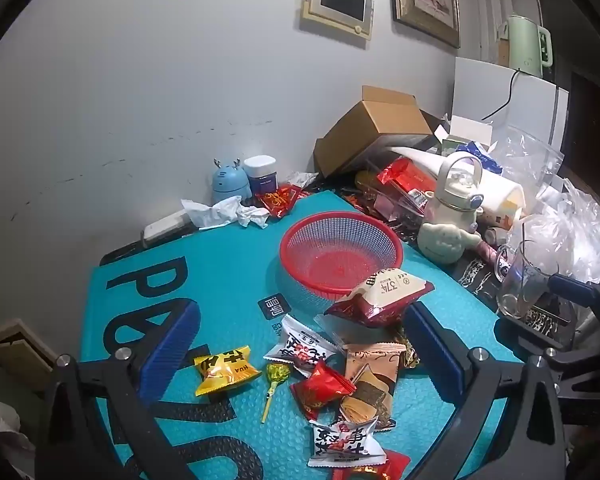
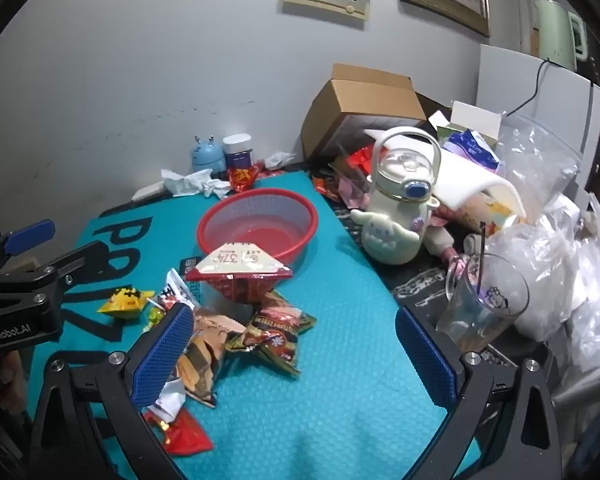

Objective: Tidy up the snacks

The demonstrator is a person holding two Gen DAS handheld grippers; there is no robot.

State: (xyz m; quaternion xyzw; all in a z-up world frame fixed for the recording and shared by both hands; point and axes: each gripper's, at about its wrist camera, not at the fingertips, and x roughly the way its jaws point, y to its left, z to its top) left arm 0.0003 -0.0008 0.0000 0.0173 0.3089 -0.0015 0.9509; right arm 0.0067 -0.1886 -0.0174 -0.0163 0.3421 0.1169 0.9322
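A red mesh basket stands empty on the teal mat. Several snack packets lie in a pile in front of it: a red-and-cream packet, a yellow packet, a white packet, a small red packet, a seaweed snack, a lollipop and a gold-green packet. My left gripper is open over the pile, and also shows in the right wrist view. My right gripper is open, low over the mat beside the pile.
A cream cartoon water bottle, a glass mug, clear plastic bags and a cardboard box crowd the right side. Crumpled tissue, a blue gadget and a jar stand by the wall.
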